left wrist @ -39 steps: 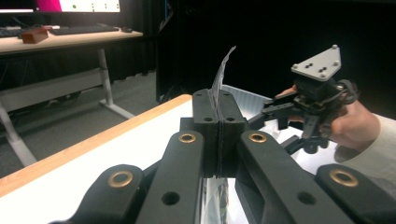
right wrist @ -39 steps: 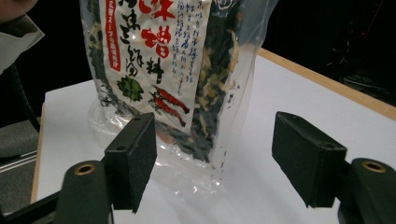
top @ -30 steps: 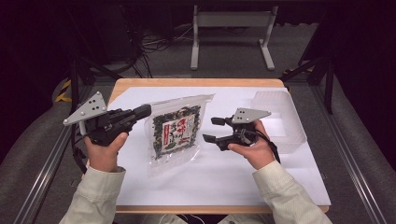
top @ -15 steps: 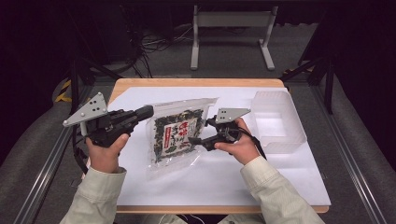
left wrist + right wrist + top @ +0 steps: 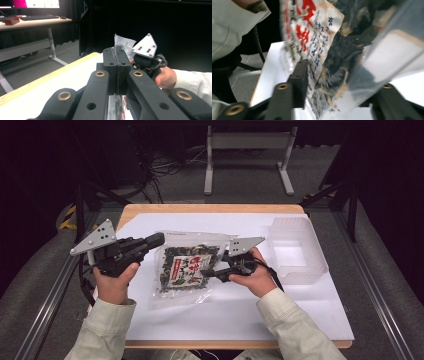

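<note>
The high view looks forward and down over my whole bench (image 5: 280, 320). My left claw's camera faces across the bench; my right claw's sits close against the bag (image 5: 332, 50). All share the bag.

The white sheeted table (image 5: 300, 320) lies bare across the lower middle and lower right of the high view — open passage there. The clear rectangular plastic container (image 5: 298, 251) blocks the right edge; the clear printed seaweed bag (image 5: 186, 266) occupies the centre.
</note>
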Motion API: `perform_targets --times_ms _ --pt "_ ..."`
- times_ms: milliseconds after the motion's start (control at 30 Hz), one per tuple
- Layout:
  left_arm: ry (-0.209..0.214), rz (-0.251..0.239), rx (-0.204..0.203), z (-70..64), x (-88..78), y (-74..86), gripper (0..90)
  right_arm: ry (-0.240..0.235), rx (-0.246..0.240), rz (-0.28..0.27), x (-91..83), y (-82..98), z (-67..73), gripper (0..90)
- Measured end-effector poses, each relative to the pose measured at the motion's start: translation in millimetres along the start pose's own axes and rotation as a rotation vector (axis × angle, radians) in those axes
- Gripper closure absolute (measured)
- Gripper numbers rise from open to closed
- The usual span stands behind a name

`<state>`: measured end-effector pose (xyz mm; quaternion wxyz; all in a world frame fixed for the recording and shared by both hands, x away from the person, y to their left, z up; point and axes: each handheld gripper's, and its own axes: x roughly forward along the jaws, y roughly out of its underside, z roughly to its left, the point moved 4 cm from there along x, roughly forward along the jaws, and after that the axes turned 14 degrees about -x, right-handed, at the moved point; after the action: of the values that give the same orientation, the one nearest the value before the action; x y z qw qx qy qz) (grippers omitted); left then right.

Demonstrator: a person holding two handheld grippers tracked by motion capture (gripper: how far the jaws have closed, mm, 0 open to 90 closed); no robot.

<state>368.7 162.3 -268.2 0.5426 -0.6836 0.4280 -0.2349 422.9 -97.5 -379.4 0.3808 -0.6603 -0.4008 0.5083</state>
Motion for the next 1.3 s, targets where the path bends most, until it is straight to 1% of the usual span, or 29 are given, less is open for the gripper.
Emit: perform_targets --times_ms 100,167,333,367,500,567,600,633,700,767,867,933,1000,1100,1200,1300 --pt "-0.005 -0.005 -0.007 1.8 -0.6 -0.1 89.8 -0.020 -0.016 0.014 -3.5 -2.4 3.8 63.9" --pt "-0.003 -0.005 -0.012 3.0 -0.7 0.0 89.8 -0.029 -0.026 0.021 -5.8 -3.9 6.1 67.2" --pt "0.014 0.009 -0.023 5.2 1.3 1.3 89.5 -0.030 -0.028 0.039 -11.1 -4.6 7.5 69.6" --pt "0.018 0.015 -0.019 5.9 1.5 1.4 89.4 -0.030 -0.027 0.043 -12.1 -4.3 7.4 70.0" --pt "0.004 0.025 -0.019 6.9 2.2 2.5 86.9 -0.041 -0.016 0.048 -14.6 -3.1 8.7 72.1" --pt "-0.007 0.027 -0.012 8.4 1.8 2.4 83.6 -0.055 -0.005 0.037 -17.2 -3.8 9.2 75.5" --pt "-0.004 0.033 -0.014 8.8 1.8 2.6 82.0 -0.057 -0.002 0.038 -18.9 -4.5 9.9 76.5" --pt "-0.005 0.034 -0.013 9.3 2.2 2.9 80.7 -0.048 -0.012 0.044 -20.0 -5.1 9.9 76.5" --pt "-0.012 0.040 -0.013 10.2 2.8 3.8 76.6 -0.057 0.000 0.042 -22.0 -6.0 10.6 76.7" --pt "-0.013 0.049 -0.005 10.6 4.0 4.5 73.0 -0.053 0.001 0.054 -24.0 -6.7 11.0 76.8" --pt "-0.024 0.058 0.004 10.4 3.7 5.1 65.4 -0.051 0.010 0.062 -28.3 -7.3 10.4 76.8" --pt "-0.042 0.058 0.011 11.2 3.2 5.2 58.5 -0.043 0.018 0.062 -32.7 -6.9 8.6 76.8" --pt "-0.048 0.065 0.014 12.0 2.7 6.0 54.1 -0.034 0.024 0.066 -37.5 -6.7 7.0 76.8" --pt "-0.075 0.093 0.027 14.4 3.7 8.9 47.3 -0.020 0.027 0.075 -45.6 -7.1 4.5 76.8" --pt "-0.099 0.109 0.030 17.1 4.6 12.3 42.8 -0.002 0.030 0.087 -52.9 -8.0 2.3 76.8" --pt "-0.125 0.139 0.034 20.7 7.7 17.0 39.6 0.028 0.035 0.107 -61.5 -8.7 -1.5 76.8"
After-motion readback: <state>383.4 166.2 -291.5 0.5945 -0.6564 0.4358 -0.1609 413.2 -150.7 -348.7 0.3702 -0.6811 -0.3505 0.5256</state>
